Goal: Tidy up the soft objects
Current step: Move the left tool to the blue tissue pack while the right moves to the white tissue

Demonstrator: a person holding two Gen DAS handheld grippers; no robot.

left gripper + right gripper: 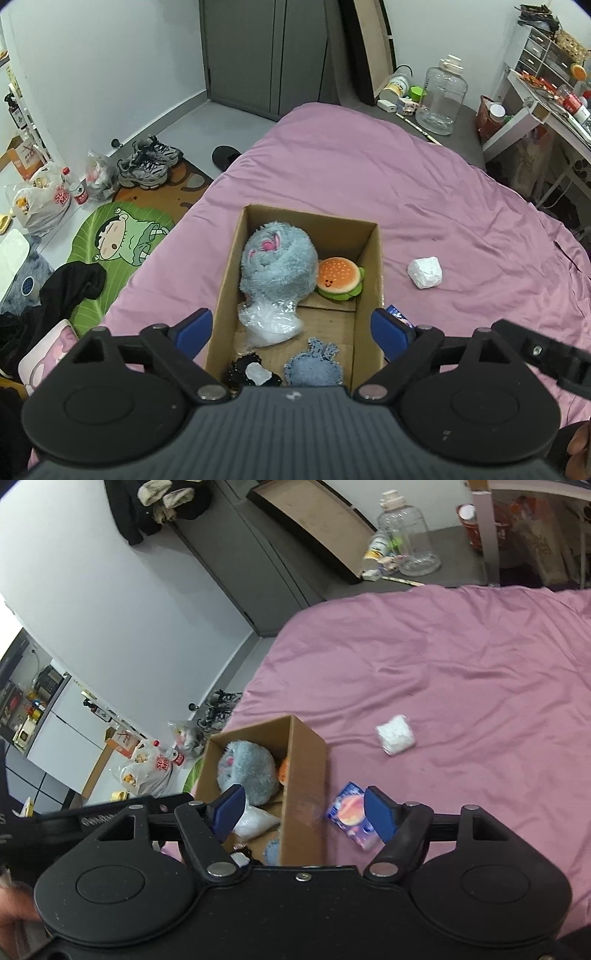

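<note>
A cardboard box (369,258) sits on the pink bed sheet (406,177). Inside it lie a grey fluffy plush (277,262), a burger plush (338,277), a clear plastic bag (269,321), a blue denim-like pouch (314,365) and a black item (251,373). My left gripper (291,330) hangs open above the box, nothing between its blue pads. My right gripper (306,812) is open over the box's right wall (306,771), holding nothing. A white crumpled wad (395,734) lies on the sheet, and a small pink-and-blue packet (351,814) lies beside the box.
Left of the bed, the floor holds a green cartoon mat (122,240), sneakers (149,164), plastic bags (40,199) and black clothes (70,288). A big clear jug (441,96) stands past the bed's far edge, a cluttered white desk (535,107) at right.
</note>
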